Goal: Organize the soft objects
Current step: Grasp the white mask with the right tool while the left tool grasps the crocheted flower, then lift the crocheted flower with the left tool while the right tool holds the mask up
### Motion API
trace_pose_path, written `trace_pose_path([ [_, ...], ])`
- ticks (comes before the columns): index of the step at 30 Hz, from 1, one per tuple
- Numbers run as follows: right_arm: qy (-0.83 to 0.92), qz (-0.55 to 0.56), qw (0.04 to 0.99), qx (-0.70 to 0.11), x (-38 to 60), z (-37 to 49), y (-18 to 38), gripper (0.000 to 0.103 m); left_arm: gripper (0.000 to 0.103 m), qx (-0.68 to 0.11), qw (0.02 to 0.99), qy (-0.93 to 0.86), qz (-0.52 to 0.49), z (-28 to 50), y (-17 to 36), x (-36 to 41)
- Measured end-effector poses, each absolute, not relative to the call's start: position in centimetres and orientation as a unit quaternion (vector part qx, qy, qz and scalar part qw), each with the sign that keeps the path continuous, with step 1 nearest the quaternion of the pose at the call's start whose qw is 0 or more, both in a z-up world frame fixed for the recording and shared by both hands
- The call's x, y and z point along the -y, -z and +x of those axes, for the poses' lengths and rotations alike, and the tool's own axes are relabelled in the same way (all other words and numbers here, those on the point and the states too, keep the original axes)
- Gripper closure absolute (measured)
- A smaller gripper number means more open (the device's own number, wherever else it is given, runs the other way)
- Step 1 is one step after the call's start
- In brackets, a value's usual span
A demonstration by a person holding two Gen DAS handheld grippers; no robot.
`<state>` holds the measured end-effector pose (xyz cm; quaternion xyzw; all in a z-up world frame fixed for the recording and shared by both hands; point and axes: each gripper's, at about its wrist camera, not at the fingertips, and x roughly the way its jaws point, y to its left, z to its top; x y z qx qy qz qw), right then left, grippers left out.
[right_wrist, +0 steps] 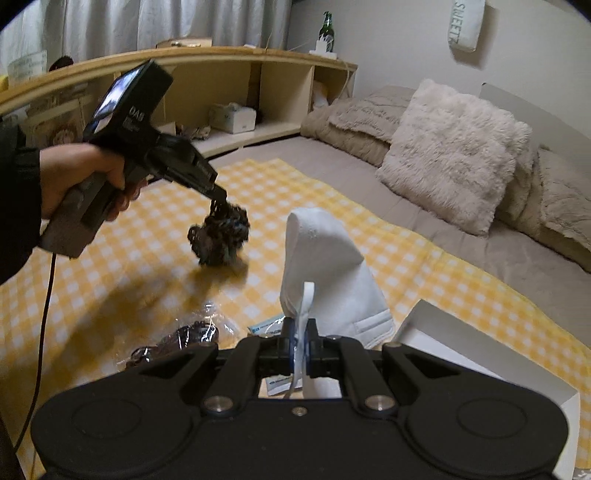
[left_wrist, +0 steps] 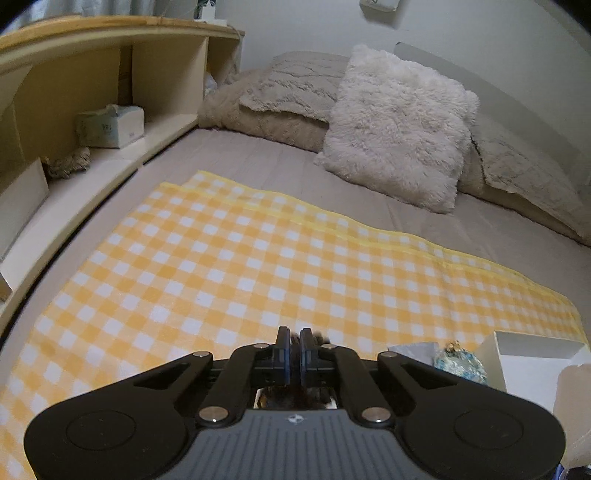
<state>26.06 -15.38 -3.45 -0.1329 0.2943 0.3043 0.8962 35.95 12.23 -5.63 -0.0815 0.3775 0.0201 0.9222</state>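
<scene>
The dark scrunchie (right_wrist: pixel 219 236) hangs off the tip of the left claw (right_wrist: pixel 218 197), clamped between its fingers and dangling just above the yellow checked cloth (right_wrist: pixel 147 266), its lower edge near or touching the fabric. That is only clear from the right wrist view; in the left wrist view the left claw (left_wrist: pixel 294 345) shows its two fingers pressed nearly together with just a dark tuft poking out between and below them. The right claw (right_wrist: pixel 301 345) is pinched shut on the ear loop of a white face mask (right_wrist: pixel 325 266), which rises ahead of it, folded and upright. Left of that claw, low on the cloth, lies a crinkled clear plastic bag (right_wrist: pixel 177 339) with something dark inside, hard to make out. To its right sits a white box (right_wrist: pixel 480 354), partly cut off by the claw body. The left view alone catches a small blue patterned item (left_wrist: pixel 460 360) beside that white box (left_wrist: pixel 532 350). The cloth covers a grey bed (left_wrist: pixel 258 158). Beyond both claws a fluffy white cushion (left_wrist: pixel 399 125) leans on beige pillows (left_wrist: pixel 295 88). Far left runs a wooden shelf (right_wrist: pixel 258 55) holding a tissue box (left_wrist: pixel 110 125), with a green bottle (right_wrist: pixel 327 31) on top.
</scene>
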Motion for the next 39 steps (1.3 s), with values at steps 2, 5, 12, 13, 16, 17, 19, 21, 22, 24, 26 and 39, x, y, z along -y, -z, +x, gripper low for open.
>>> trace_pose_path([
  [2, -0.306, -0.131, 0.897, -0.291, 15.6, 25.7, 3.2, 0.098, 0.036, -0.391, 0.917, -0.028, -0.076, 36.2, 6.4, -12.3],
  [5, -0.307, -0.13, 0.897, -0.291, 15.7, 25.6, 3.0, 0.098, 0.027, -0.418, 0.906, -0.025, -0.055, 36.8, 8.1, -12.1],
  [12, -0.308, -0.126, 0.894, -0.301, 16.0, 26.1, 3.5, 0.098, 0.02, -0.485, 0.869, 0.044, -0.09, 38.4, 11.5, -10.4],
  [13, -0.308, -0.125, 0.894, -0.302, 16.2, 26.3, 3.6, 0.098, 0.018, -0.489, 0.864, 0.059, -0.103, 38.5, 11.7, -9.9],
  [16, -0.305, -0.122, 0.893, -0.309, 16.3, 26.7, 3.9, 0.098, 0.013, -0.488, 0.86, 0.084, -0.124, 38.8, 12.0, -8.2],
  [17, -0.304, -0.122, 0.892, -0.311, 16.4, 26.9, 4.1, 0.098, 0.012, -0.488, 0.859, 0.088, -0.125, 38.9, 12.2, -7.5],
  [19, -0.302, -0.122, 0.892, -0.314, 16.3, 26.9, 4.3, 0.098, 0.012, -0.491, 0.859, 0.09, -0.111, 39.1, 12.6, -6.0],
  [21, -0.304, -0.123, 0.891, -0.316, 16.3, 26.9, 4.4, 0.098, 0.012, -0.495, 0.862, 0.08, -0.077, 39.3, 13.1, -4.5],
  [22, -0.304, -0.123, 0.89, -0.316, 16.3, 26.9, 4.4, 0.098, 0.012, -0.496, 0.863, 0.075, -0.062, 39.4, 13.4, -4.0],
  [24, -0.306, -0.125, 0.889, -0.317, 16.4, 26.8, 4.5, 0.098, 0.014, -0.503, 0.861, 0.063, -0.038, 39.6, 14.1, -3.3],
  [26, -0.307, -0.129, 0.888, -0.317, 16.5, 26.7, 4.4, 0.098, 0.016, -0.511, 0.858, 0.043, -0.031, 39.8, 14.7, -3.4],
  [39, -0.28, -0.132, 0.902, -0.301, 17.9, 26.6, 3.5, 0.098, 0.077, -0.476, 0.878, 0.049, -0.032, 38.3, 12.1, -5.5],
])
